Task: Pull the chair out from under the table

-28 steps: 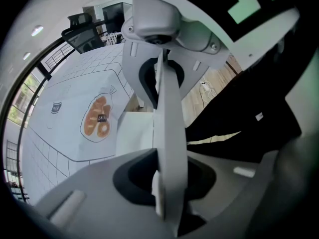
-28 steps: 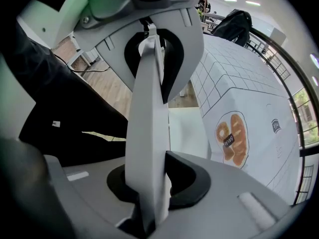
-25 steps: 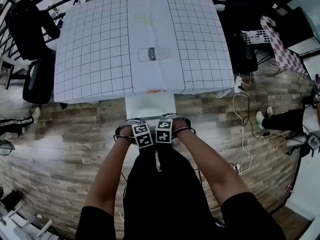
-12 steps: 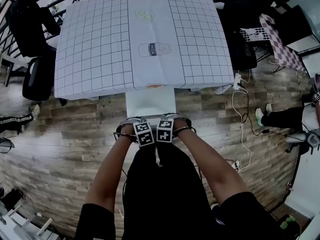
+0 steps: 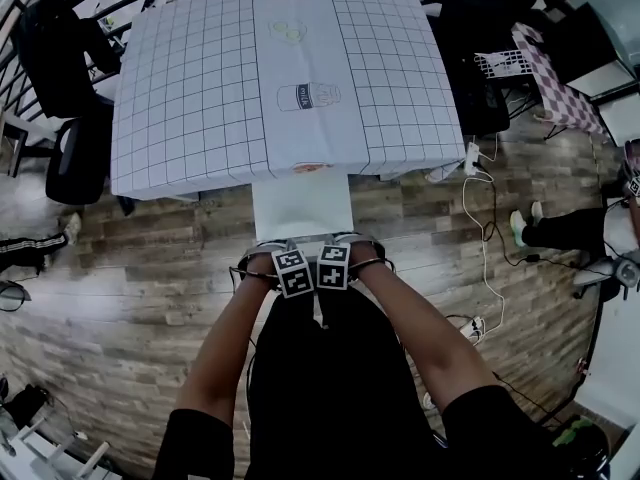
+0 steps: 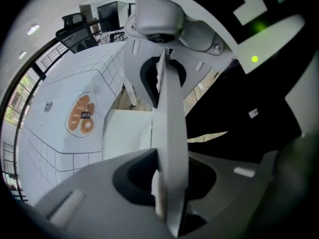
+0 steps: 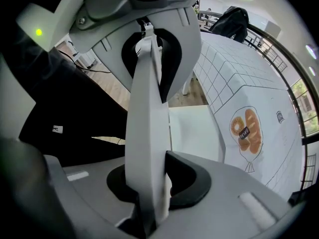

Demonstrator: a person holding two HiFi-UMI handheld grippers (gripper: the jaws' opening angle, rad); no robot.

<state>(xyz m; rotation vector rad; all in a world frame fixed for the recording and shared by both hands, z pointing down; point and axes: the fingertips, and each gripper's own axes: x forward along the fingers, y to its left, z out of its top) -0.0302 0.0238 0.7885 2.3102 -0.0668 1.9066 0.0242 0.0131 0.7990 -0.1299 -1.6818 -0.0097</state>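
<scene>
Left gripper (image 5: 291, 265), right gripper (image 5: 333, 261) clamped on chair (image 5: 302, 208) back

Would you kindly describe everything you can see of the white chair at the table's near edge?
It is a white chair, smooth like plastic or painted board. Its flat seat juts from under the near edge of the cloth-covered table, above the wooden floor. Its thin backrest stands upright at the seat's near end, and the left gripper and right gripper are both shut on its top edge, side by side.
</scene>
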